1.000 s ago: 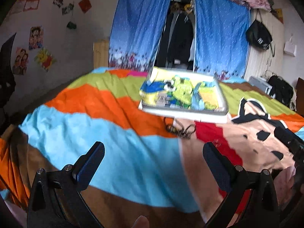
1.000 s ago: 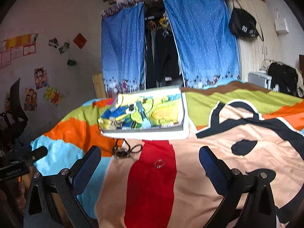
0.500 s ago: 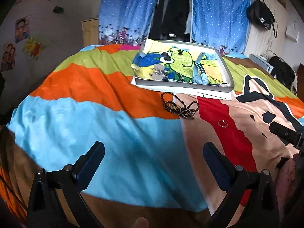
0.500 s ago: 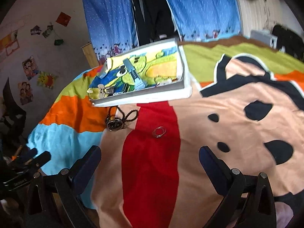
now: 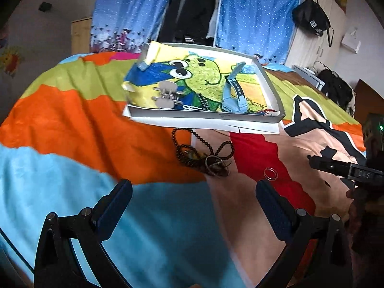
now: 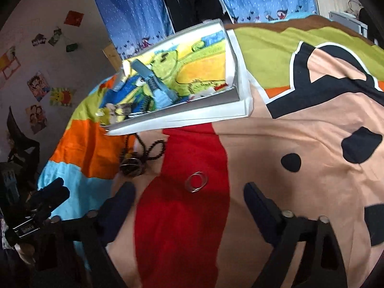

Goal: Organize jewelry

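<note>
A shallow grey box (image 5: 206,116) (image 6: 182,110) lined with a green cartoon picture lies on the bed; it holds a grey hair claw (image 5: 165,94), a blue watch strap (image 5: 234,93) (image 6: 153,81) and a chain. In front of it a dark bead necklace with metal rings (image 5: 204,156) (image 6: 139,154) lies on the quilt. A small silver ring (image 5: 270,174) (image 6: 196,181) rests on the red stripe. My left gripper (image 5: 192,192) hovers open short of the necklace. My right gripper (image 6: 188,193) is just short of the silver ring, jaws closing, nothing between them.
The bed carries a bright striped cartoon quilt (image 5: 72,120) (image 6: 300,144). Blue curtains (image 5: 256,12) and hanging dark clothes stand behind it, a white wardrobe with a black bag (image 5: 312,21) at right. Each view shows the other gripper at its edge (image 5: 348,170) (image 6: 38,206).
Both grippers have tipped downward and come closer to the bed; the box, necklace and ring now loom larger. The right gripper's fingers stand closer together than before.
</note>
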A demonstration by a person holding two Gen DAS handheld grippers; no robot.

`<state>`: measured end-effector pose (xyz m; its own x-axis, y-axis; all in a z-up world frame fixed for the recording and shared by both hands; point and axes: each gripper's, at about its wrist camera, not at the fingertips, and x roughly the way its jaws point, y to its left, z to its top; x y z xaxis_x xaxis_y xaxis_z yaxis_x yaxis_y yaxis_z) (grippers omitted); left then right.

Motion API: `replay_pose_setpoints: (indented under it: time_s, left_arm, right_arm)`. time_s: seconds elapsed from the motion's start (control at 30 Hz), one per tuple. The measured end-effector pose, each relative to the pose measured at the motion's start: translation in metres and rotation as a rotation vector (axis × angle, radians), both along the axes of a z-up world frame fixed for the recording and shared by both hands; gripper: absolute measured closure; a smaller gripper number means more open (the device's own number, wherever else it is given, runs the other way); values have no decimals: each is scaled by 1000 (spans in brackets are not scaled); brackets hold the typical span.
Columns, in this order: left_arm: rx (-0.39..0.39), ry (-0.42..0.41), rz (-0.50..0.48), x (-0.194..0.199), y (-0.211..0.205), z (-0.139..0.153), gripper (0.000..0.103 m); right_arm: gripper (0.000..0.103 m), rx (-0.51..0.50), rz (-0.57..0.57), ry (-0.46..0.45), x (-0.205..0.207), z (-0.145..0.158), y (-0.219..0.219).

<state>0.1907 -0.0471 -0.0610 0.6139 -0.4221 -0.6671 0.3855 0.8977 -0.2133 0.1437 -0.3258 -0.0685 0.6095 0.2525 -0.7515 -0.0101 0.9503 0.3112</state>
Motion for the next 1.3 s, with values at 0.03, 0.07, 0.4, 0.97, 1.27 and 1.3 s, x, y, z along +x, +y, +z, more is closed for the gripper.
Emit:
replay_pose_setpoints:
  time_s: [0.03,0.07,0.4,0.97,1.27,1.3]
  left_arm:
    - [-2,-2,-15,6,-3,-3,5]
    - [-4,-5,-28,10,-6,-5,7]
    - [63,-57,-215,38,-44,-25,46]
    - [146,-35,-287,54,-71,-54,93]
    - [136,-25,-268,52,-68,-51,102]
    - [132,-26,-258,51,-67,-50,102]
  right_arm:
    - [22,2,-1,11,5,-4,-2]
    - [27,7,-3,20,9,-8,-5]
    - [57,31,22,167,41,-50,-6]
    - [81,-113,73,214,59,-73,14]
    - [98,-51,82,220,58,-75,11]
    - [98,-45,84,214,57,-74,11]
